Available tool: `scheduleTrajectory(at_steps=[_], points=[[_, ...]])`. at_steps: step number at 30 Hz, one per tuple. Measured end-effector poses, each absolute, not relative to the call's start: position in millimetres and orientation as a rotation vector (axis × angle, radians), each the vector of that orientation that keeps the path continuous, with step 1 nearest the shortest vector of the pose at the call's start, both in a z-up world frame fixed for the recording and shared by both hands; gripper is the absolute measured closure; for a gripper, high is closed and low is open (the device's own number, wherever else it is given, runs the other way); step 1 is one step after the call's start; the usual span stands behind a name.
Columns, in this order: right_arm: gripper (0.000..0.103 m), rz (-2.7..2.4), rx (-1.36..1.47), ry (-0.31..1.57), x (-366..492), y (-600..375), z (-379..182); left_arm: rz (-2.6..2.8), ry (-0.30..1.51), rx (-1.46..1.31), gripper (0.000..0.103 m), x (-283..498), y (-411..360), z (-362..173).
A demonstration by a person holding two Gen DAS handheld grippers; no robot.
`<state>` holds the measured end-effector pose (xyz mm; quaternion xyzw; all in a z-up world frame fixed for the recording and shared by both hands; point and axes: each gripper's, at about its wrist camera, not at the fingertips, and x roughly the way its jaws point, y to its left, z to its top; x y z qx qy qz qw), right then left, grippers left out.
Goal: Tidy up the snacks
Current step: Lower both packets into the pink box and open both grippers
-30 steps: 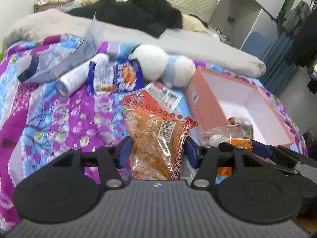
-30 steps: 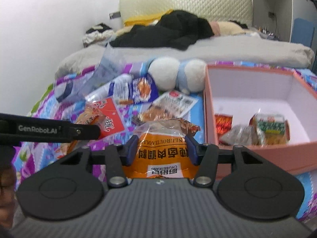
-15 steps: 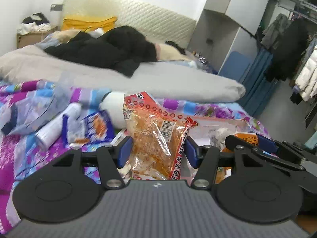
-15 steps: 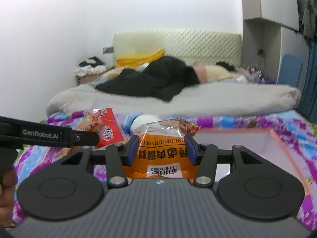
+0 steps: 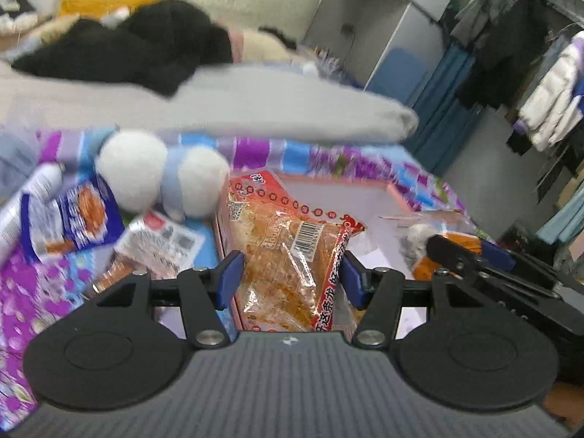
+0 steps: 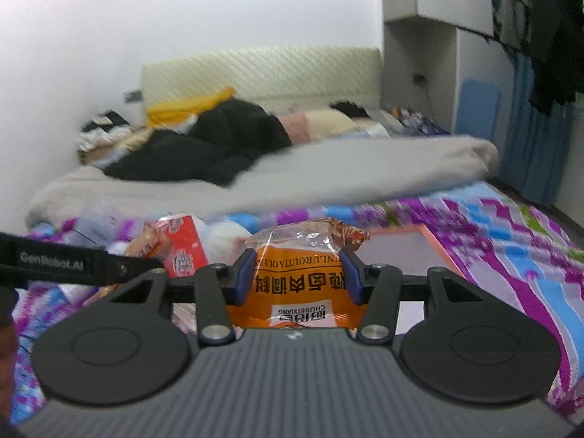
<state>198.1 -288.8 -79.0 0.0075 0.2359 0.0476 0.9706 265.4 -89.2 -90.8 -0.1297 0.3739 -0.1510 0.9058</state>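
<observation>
I carry 2 snacks at once to save a trip. My left tongs [image 5: 290, 279] are clamped on a clear crinkly packet of golden fried strips with a red edge [image 5: 292, 255], and my right tongs [image 6: 297, 277] grip an orange plastic seasoning packet [image 6: 303, 288]. The pink cardboard box with a white inside [image 5: 383, 200] lies just ahead, below both packets.

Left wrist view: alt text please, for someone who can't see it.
The left gripper is shut on a clear red-edged snack packet, held over a pink box on a purple floral bedspread. A white and blue plush toy and more snack bags lie left; the right gripper shows at right.
</observation>
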Motion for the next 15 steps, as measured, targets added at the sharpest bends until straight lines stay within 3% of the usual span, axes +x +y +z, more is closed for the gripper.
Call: scheduleTrajectory(at_steps=[15], points=[[0.050,0.016,0.070,0.691,242.2,-332.4,-161.5,-0.358,0.887,-0.143,0.040,309.9,-143.3,-144.5]])
